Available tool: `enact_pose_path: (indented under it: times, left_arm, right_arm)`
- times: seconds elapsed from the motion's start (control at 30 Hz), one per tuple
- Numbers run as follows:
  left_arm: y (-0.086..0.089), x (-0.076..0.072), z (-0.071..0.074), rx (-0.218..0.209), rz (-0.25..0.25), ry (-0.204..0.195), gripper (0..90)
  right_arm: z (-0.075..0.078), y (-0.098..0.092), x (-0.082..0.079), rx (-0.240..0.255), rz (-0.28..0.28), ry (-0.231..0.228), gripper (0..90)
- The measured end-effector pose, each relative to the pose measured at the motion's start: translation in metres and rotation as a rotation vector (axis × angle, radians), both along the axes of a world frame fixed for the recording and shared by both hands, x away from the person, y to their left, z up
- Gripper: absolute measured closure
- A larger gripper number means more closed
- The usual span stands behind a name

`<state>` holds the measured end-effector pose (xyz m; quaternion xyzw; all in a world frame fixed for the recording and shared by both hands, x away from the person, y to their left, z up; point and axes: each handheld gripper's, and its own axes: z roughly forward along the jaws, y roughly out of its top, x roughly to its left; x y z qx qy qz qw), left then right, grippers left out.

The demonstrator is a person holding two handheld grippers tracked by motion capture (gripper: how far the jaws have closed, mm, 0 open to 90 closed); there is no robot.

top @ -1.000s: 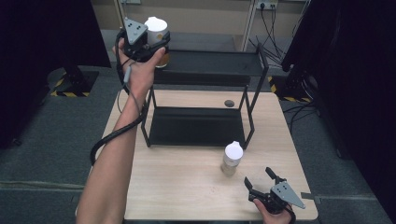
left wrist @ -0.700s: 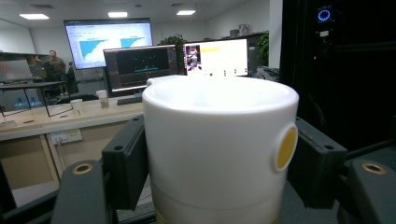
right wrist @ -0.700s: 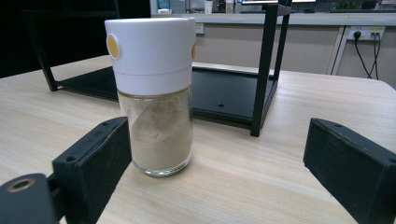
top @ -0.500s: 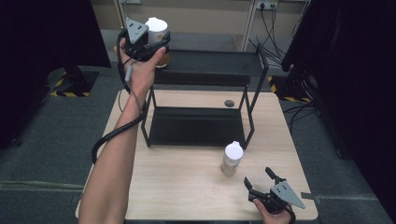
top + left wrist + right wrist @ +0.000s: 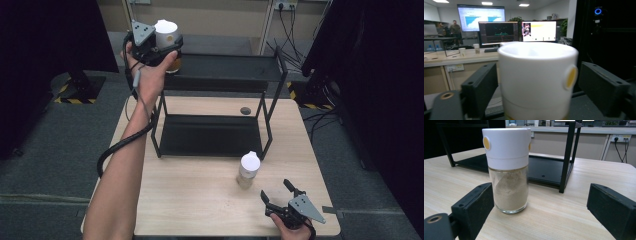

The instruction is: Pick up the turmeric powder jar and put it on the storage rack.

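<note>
**Jar let go on the top shelf, its twin waiting below**

Office desks and lit monitors fill the background behind a pale wooden table (image 5: 200,205) with a black two-tier rack (image 5: 220,90) standing on its far half.

At the rack's top-left corner stands a white-capped jar (image 5: 166,37), its amber base on the upper shelf. It sits upright and near the shelf's end, which looks like the reason for the long reach: the person's left arm stretches over the table's left edge to get there. The left gripper (image 5: 162,50) is around the jar, and its jaws have just been opening. In the left gripper view the white cap (image 5: 536,75) stands between them with a gap showing on each side, so the pads no longer press on it. I take that as a release: the jar is set down and bearing its own weight.

A second jar (image 5: 248,169), white cap over pale powder, stands on the table just in front of the rack's right leg. The right gripper (image 5: 280,192) lies low near the table's front edge, jaws spread wide and aimed at that jar (image 5: 507,170) but short of it, holding nothing. To me it is lined up that way so it can take the next jar.
</note>
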<state>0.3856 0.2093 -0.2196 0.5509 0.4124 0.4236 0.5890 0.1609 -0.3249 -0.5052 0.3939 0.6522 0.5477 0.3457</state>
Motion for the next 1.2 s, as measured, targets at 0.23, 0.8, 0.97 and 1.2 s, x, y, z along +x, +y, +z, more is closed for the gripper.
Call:
enact_pose_path:
  times: [0.23, 0.8, 0.97, 1.2]
  left_arm:
    - [0.001, -0.017, 0.004, 0.009, -0.006, -0.033, 9.0]
    - [0.007, -0.064, -0.024, 0.016, -0.039, -0.039, 8.4]
    - [0.008, -0.075, -0.033, 0.015, -0.047, -0.051, 8.1]
    - [0.013, -0.091, -0.043, 0.021, -0.056, -0.054, 7.8]
  right_arm:
    - [0.0, 0.0, 0.0, 0.003, -0.001, 0.002, 7.1]
    - [0.0, -0.001, 0.001, 0.011, 0.002, 0.007, 6.8]
    - [0.0, -0.001, 0.001, 0.01, 0.002, 0.008, 6.6]
    - [0.0, -0.001, 0.001, 0.008, 0.002, 0.007, 6.5]
